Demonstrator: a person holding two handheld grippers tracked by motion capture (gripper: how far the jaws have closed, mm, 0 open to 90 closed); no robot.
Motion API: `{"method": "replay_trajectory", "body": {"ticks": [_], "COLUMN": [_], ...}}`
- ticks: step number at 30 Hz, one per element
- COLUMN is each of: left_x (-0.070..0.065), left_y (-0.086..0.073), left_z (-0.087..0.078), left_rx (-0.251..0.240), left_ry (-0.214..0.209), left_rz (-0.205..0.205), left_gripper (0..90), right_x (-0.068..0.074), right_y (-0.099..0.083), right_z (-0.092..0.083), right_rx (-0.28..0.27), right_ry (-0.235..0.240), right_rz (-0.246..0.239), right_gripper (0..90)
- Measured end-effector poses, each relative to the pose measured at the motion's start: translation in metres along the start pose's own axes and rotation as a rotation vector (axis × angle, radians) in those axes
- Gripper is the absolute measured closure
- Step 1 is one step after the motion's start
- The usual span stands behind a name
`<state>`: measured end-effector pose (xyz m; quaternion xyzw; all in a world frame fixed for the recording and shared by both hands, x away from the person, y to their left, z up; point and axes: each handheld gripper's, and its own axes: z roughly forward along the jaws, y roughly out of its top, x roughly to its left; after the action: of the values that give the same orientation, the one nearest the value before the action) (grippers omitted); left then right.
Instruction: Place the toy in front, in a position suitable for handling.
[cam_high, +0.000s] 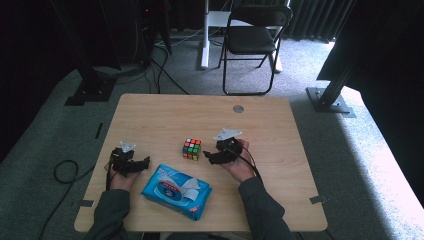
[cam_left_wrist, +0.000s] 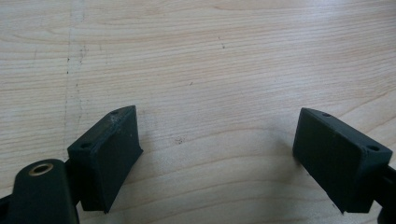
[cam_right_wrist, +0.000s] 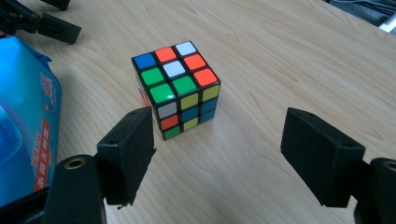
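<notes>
Near the middle of the worktop (cam_high: 165, 112) sits a Rubik's cube (cam_high: 191, 149), scrambled, resting flat and untouched. The right tool (cam_high: 211, 156) is just beside it on the side toward the right edge, jaws spread wide and grasping nothing; in the right gripper view the cube (cam_right_wrist: 180, 88) stands just ahead of the two pads, nearer the left pad than the right, so the tool (cam_right_wrist: 217, 140) is not yet centred on it. The left tool (cam_high: 145, 162) lies close to the near-left corner, also released, and the left gripper view has bare wood between its pads (cam_left_wrist: 217, 140). A blue pack of wet wipes (cam_high: 176, 190) lies by the near edge between the two hands, clear of the cube.

This looks like the approach step of a pick on the cube. The next move likely calls for sliding the right tool forward and a little across so both pads flank opposite faces squarely, then closing. Coming in off-centre could nudge or twist the cube away.
</notes>
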<state>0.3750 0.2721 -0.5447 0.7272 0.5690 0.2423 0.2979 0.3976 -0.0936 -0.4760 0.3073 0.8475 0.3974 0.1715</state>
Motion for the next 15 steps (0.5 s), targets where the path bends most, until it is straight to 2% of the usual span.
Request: {"method": "replay_trajectory", "body": {"ticks": [6, 9, 15], "left_x": [0.0, 0.0, 0.0], "left_y": [0.0, 0.0, 0.0], "left_z": [0.0, 0.0, 0.0], "left_rx": [0.0, 0.0, -0.002], "left_ry": [0.0, 0.0, -0.001], "left_rz": [0.0, 0.0, -0.001], "left_gripper": [14.7, 14.7, 14.7], "right_x": [0.0, 0.001, 0.001], "right_y": [0.004, 0.004, 0.006], "right_z": [0.008, 0.012, 0.021], "right_rx": [0.018, 0.021, 0.012], "right_ry": [0.008, 0.012, 0.051], "right_rz": [0.0, -0.016, -0.016], "right_gripper": [25.4, 25.4, 25.3]}}
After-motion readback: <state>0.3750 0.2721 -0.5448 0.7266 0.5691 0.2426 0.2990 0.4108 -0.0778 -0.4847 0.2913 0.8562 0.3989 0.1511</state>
